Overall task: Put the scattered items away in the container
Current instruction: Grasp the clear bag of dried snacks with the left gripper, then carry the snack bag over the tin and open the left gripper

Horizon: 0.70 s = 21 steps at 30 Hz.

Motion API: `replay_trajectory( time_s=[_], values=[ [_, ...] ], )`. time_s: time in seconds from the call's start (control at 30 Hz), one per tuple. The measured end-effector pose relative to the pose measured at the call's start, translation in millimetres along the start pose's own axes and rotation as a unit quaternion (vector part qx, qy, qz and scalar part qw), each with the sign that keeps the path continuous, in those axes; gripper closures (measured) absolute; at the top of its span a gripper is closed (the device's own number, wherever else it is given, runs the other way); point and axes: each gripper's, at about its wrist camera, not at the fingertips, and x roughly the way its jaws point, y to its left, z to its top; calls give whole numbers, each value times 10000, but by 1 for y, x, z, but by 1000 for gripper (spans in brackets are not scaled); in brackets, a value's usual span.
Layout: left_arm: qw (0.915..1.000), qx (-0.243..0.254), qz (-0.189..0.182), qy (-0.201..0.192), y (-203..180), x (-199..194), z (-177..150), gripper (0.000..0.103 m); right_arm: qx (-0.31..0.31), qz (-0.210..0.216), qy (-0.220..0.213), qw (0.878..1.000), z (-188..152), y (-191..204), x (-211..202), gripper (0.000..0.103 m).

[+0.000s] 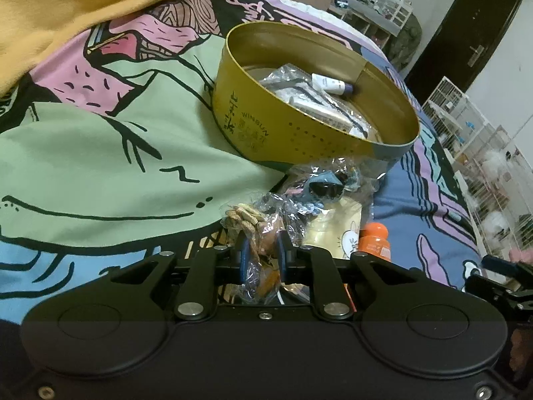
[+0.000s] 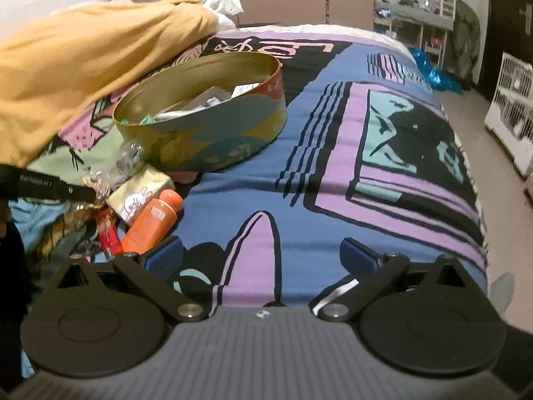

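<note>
The round tin (image 1: 299, 140) sits at upper centre of the left view on the patterned bedspread (image 1: 100, 153), partly filled. Below it, the left tongs (image 1: 261, 250) clamp a clear crinkly packet (image 1: 263, 230). The right tongs (image 2: 263, 253) gape empty near an orange bottle (image 2: 153, 223).

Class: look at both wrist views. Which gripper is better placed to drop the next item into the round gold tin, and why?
Left. The left gripper is already shut on a clear plastic packet of brown trinkets, just before the round gold tin. The right gripper is open and empty over the patterned bedspread.
</note>
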Motion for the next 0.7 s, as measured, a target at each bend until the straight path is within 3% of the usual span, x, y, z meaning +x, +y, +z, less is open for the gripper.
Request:
replay_trajectory(
  time_s=[0.37,0.7],
  values=[
    [9996,-23,56,-272,0,-37,6,88,384,53,-10,9992,-2,-8,11,0],
    [9967,201,-31,-785,-18,-68,42,87,429,142,-38,9990,-1,-9,13,0]
  ],
)
